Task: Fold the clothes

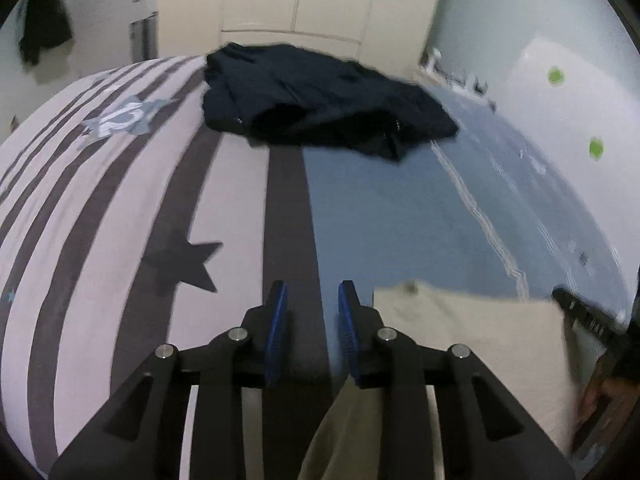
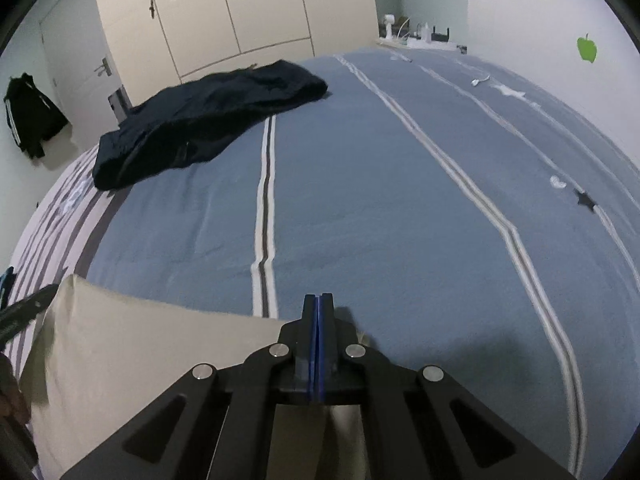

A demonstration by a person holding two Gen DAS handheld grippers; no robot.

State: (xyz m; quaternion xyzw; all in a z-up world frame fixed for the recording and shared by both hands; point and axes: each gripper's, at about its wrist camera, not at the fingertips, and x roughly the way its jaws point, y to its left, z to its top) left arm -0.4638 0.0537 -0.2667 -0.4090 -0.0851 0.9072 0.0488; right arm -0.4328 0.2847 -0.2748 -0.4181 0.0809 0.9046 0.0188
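Bedroom; bed [image 2: 360, 184] with a blue and pink striped cover, cream wardrobe [image 2: 224, 12] behind it, green apple stickers on the wall to the right.

Right tool [image 2: 318, 300]: blue pads pressed together. The cream garment [image 2: 140, 344] ran under its body, but the frames did not show fabric between the pads, so a clamp on the cloth could not be confirmed. Left tool [image 1: 312, 292]: pads apart, nothing between them, hovering over the dark stripe where the pink and blue halves of the cover meet.

Cream garment [image 1: 460, 320]: lay on the near edge of the bed, directly to the right of the left tool and to the left of and beneath the right tool, i.e. between the two. Its far edge ran roughly side to side across both views. Both tools stood close to it; the right one appeared nearer, judged from overlap.

Dark navy garment [image 1: 320, 100]: heaped, unfolded, well apart from both tools at the far side of the bed, ahead of the left tool and ahead-left of the right.

Count: two garments on the bed (one cream, one navy); one dark jacket [image 2: 30, 116] hanging on the wall; two tools.
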